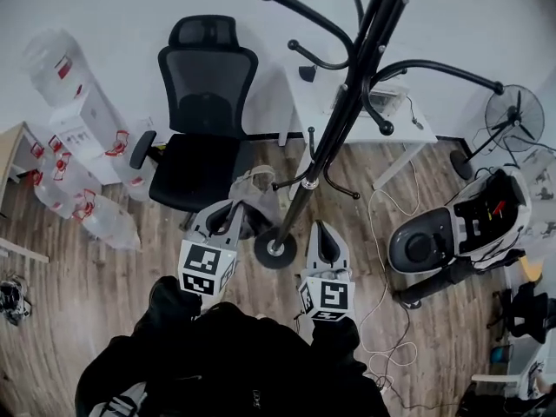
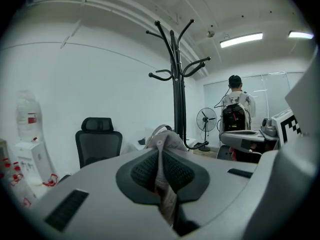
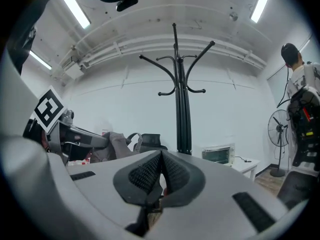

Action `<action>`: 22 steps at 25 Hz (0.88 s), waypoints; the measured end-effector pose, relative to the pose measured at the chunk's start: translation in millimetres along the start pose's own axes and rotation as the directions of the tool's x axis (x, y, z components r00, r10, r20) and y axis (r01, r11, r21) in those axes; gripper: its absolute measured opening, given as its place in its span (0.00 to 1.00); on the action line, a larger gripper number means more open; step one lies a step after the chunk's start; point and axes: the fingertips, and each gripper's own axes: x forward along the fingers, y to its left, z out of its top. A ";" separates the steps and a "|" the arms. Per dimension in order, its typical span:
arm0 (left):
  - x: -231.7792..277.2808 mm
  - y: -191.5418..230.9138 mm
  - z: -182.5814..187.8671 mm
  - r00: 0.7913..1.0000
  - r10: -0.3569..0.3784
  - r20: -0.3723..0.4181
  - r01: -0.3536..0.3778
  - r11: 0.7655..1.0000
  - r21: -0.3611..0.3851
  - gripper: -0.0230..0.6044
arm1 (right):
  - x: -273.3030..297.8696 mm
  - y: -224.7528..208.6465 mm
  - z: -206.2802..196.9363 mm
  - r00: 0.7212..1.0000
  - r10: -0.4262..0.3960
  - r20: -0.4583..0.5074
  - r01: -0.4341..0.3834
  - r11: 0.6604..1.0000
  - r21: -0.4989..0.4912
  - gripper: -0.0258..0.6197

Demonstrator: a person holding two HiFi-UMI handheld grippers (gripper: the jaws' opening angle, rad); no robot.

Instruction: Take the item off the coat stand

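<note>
Clearly | left gripper (image 2: 160, 160) pinches bag (image 2: 170, 138) (contact unclear in head view)

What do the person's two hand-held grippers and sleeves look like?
Both the left gripper and the right gripper have light grey plastic bodies, dark textured jaw pads, and a cube with black-and-white square markers. The sleeves are black.

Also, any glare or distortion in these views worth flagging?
Head view: wide lens tilts the coat stand, light even, no glare. Left gripper view: ceiling lights blown out, rim black. Right gripper view: ceiling lights glare too, coat stand is sharp.
</note>
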 end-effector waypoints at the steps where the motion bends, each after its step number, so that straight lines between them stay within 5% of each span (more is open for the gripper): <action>1: -5.1 2.5 -2.1 1.000 0.017 0.001 -0.017 1.000 -0.006 0.08 | 1.1 3.6 0.0 1.000 0.017 0.002 -0.017 1.000 -0.002 0.07; 22: -122.4 57.4 -49.3 0.956 0.292 -0.008 -0.292 0.953 -0.081 0.08 | 6.4 116.3 -12.1 0.950 0.312 -0.010 -0.312 0.950 -0.015 0.07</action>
